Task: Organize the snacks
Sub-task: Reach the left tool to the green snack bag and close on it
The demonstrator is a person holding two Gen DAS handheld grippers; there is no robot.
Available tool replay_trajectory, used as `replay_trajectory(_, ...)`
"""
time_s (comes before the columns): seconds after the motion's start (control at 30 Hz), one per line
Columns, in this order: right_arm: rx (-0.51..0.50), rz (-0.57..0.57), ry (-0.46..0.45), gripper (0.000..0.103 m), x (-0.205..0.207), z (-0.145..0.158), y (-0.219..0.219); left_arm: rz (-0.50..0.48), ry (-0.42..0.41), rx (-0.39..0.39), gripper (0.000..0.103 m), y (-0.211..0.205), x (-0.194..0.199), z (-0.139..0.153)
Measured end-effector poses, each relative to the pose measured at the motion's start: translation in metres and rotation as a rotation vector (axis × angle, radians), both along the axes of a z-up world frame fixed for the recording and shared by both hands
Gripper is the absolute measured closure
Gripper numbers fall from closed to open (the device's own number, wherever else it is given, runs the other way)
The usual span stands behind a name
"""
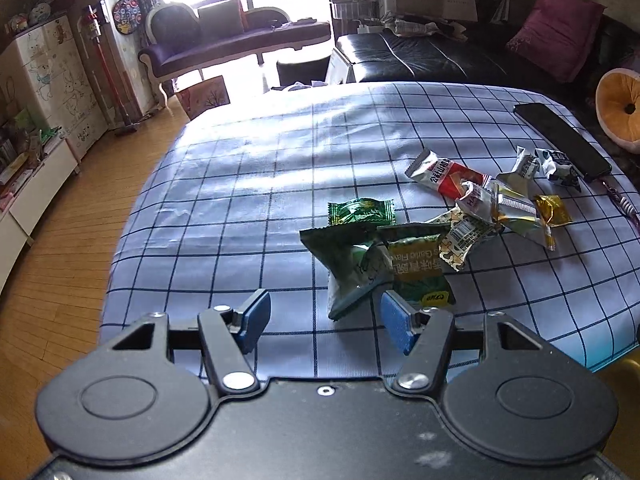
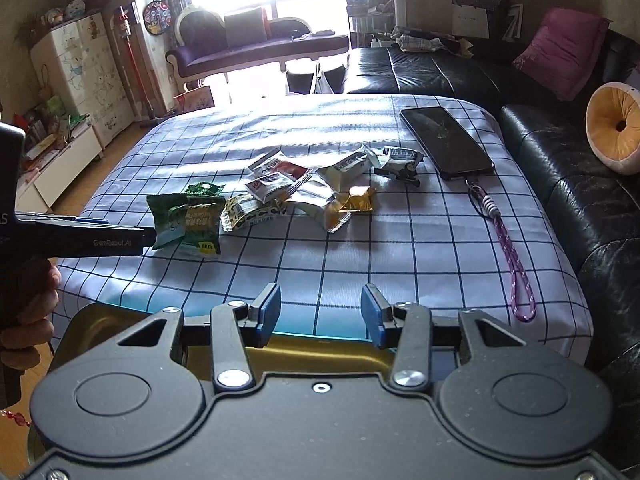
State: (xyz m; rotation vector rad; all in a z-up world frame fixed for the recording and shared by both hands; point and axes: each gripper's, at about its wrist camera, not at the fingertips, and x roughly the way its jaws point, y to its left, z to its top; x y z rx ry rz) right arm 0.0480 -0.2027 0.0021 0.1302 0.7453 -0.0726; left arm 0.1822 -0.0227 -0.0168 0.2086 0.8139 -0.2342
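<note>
Looked down and forward from both wrists over the checked tablecloth (image 1: pixel 248 184) — left close behind the snack packets (image 1: pixel 424 236), right farther back — same pile (image 2: pixel 272 200) shared.

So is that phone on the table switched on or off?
Its screen looks off: the phone lies face up, dark, showing only reflections.

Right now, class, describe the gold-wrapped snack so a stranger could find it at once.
Start at the checked tablecloth and find the snack pile left of the black phone. At the pile's right edge lies the gold-wrapped snack, the only shiny gold wrapper among green, silver and red ones.
</note>
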Motion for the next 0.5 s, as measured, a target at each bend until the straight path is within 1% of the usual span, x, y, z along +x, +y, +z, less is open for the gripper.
replay_trajectory(0.07,-0.01,0.006,-0.003,0.051,0.006,-0.001,-0.002,-0.02,0.014,-0.007,0.038,-0.002,0.012,-0.006)
replay_trajectory(0.27,-0.008,0.015,0.011,0.051,0.023,-0.004,-0.006,-0.026,0.019,0.002,0.038,-0.007,0.037,-0.018)
replay_trajectory(0.33,-0.007,0.019,0.013,0.051,0.027,-0.005,-0.007,-0.043,0.022,-0.01,0.038,-0.009,0.043,-0.02)
replay_trajectory(0.5,-0.014,0.021,0.019,0.051,0.039,-0.008,-0.011,-0.046,0.023,-0.021,0.038,-0.012,0.054,-0.026)
